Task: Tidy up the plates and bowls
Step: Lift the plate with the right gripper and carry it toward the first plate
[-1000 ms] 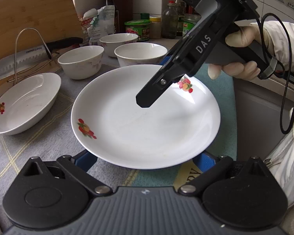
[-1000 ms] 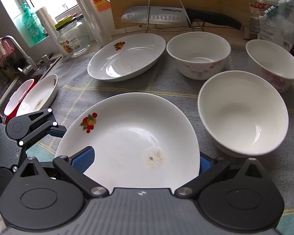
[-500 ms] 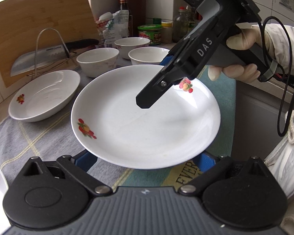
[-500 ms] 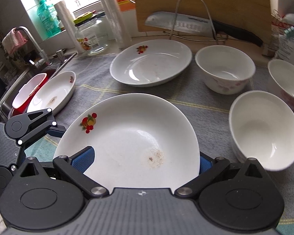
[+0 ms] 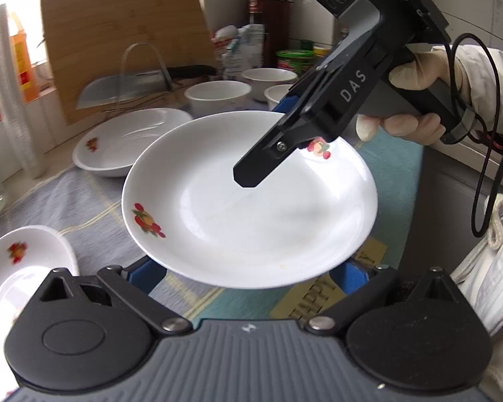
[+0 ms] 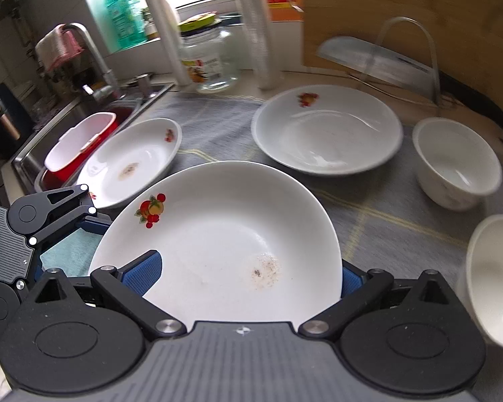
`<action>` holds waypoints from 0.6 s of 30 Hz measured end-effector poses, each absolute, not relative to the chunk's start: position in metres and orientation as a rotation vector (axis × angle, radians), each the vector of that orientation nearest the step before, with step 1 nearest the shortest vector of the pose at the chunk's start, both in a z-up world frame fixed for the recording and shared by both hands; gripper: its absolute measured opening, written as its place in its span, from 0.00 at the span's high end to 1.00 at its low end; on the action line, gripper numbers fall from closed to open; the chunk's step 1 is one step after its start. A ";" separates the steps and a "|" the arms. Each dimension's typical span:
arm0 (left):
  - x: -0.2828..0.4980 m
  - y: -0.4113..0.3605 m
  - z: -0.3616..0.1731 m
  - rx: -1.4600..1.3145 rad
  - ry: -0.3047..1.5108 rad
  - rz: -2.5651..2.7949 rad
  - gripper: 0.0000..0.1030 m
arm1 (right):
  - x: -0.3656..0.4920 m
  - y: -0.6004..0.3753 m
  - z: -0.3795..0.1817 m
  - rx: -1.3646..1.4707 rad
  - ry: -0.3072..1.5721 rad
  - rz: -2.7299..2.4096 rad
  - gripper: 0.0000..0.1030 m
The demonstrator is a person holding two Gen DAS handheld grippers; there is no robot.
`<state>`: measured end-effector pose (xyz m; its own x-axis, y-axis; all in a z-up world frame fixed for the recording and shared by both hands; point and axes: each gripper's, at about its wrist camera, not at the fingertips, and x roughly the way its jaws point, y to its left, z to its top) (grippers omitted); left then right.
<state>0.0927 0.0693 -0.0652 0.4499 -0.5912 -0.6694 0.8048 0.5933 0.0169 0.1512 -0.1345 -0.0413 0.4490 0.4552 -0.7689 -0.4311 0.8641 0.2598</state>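
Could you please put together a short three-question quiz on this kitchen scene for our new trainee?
1. True or false: the round white plate with red fruit prints lies flat on the grey checked cloth.
2. Multiple choice: where is the small white plate with a brown stain? A) inside the red and white tub B) on the cloth beside the sink C) in the wire rack.
3. Fill in: behind the silver wire rack leans a wooden ____.

Key:
1. False: the left gripper and right gripper each clamp an edge and hold it above the cloth.
2. B.
3. Cutting board.
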 end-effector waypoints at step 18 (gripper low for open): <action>0.091 0.132 -0.057 0.294 0.677 -0.722 0.01 | 0.189 -0.046 -0.032 -0.060 0.940 0.697 0.00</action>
